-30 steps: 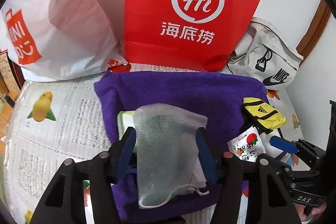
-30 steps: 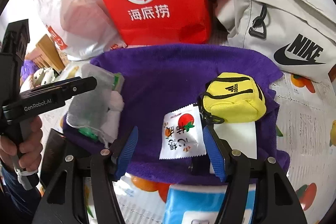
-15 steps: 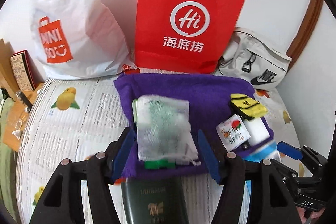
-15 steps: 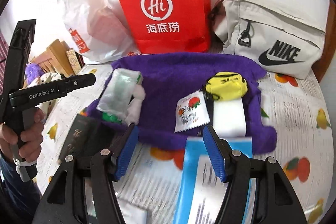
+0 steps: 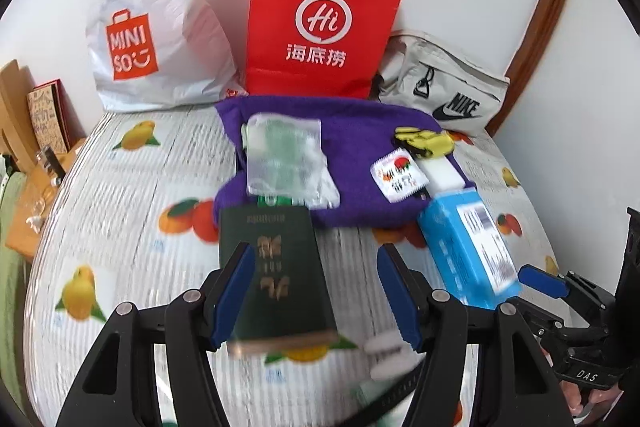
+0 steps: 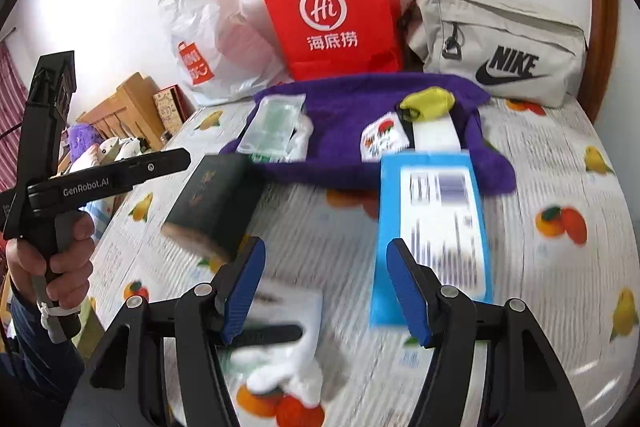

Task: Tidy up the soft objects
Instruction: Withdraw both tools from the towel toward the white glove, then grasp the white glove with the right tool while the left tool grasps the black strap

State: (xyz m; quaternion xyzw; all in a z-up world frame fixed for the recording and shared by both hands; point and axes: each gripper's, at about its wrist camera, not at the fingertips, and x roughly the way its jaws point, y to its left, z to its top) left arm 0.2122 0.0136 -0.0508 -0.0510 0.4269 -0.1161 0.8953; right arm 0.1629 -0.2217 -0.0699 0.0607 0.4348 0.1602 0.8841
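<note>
left tongs: open, empty | right tongs: open, empty | we see mesh pouch lying on purple towel, likely sorted there | dark green booklet just before towel, off it since rigid

Home bedroom: fruit-print bed sheet, shopping bags by wall, plush toys beside bed.

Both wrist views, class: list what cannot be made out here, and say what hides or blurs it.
- Blue box label: motion blur, right wrist view.
- Dark green book gold title: blurred, left wrist view.
- White items near the right gripper: blurred, partly behind its fingers.
- Mesh pouch contents: blurred.
</note>
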